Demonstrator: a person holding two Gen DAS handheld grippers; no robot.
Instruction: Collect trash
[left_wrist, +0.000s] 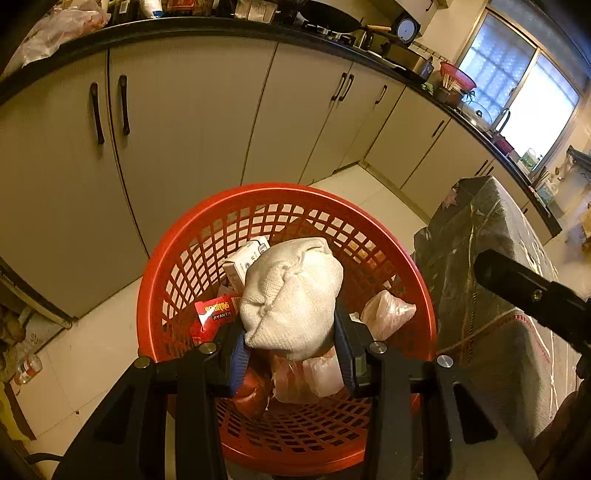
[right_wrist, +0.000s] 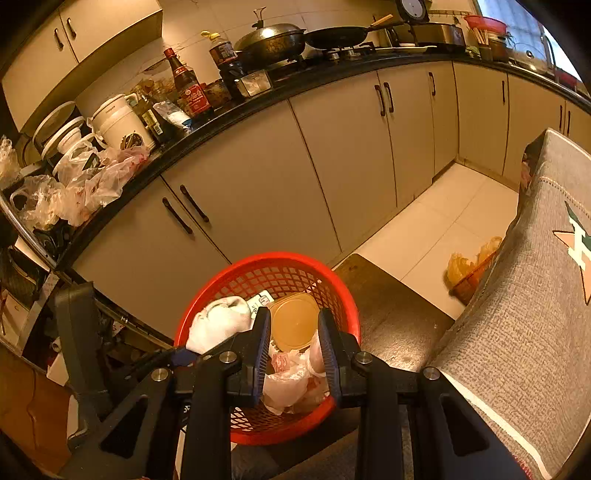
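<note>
The left claw (left_wrist: 291, 328) pinched a crumpled white cloth wad (left_wrist: 291, 295) over the red plastic mesh basket (left_wrist: 177, 258). The right claw (right_wrist: 293, 341) gripped a round tan plastic lid (right_wrist: 293, 319); released off-centre, either might have snagged the rim and spilled out.

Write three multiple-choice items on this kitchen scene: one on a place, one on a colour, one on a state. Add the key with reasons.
1. Where is the white cloth?
A. On the counter
B. Between the left tool's fingers, over the basket
C. On the floor

2. The basket's colour?
A. Red
B. Blue
C. Green

3. What does the right tool hold?
A. A bottle
B. Nothing
C. A tan round lid

Key: B, both pads press the cloth above the basket; A, its mesh wall is red; C, the lid sits clamped between its fingers.
</note>
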